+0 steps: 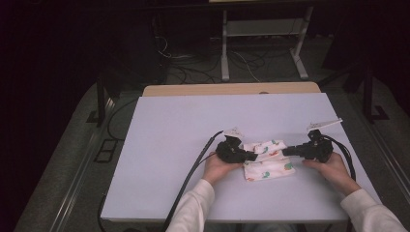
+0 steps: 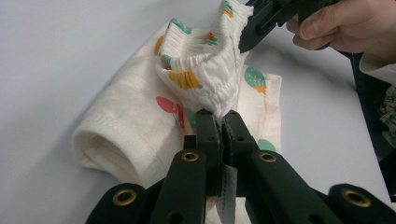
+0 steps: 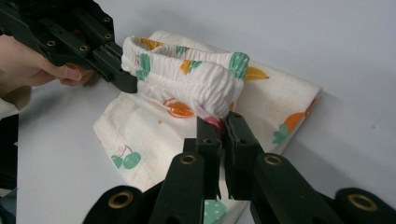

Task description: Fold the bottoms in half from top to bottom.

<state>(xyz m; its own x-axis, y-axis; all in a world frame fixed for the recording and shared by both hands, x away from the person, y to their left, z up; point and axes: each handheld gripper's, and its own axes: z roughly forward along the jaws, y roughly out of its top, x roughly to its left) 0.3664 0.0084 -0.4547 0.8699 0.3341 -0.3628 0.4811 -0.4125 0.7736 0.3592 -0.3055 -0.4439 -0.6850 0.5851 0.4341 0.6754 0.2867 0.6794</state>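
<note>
Garment (image 2: 140, 116): soft white cloth w/ fruit print, ribbed gathered waistband, stitched hem. Left gripper (image 2: 218, 122) & right gripper (image 3: 223, 125): matt black plastic jaws w/ brass-look rivets. Table (image 1: 169, 125): smooth matt pale top, wood-look back edge.

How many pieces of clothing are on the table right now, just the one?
1. A small fruit-print garment lies near the table's front edge, its elastic band pinched at one end by the left gripper and at the other by the right gripper. Anything beneath it would be hidden.

bare table (image 1: 193, 125) all around, cloth (image 1: 268, 166) between grippers
</note>
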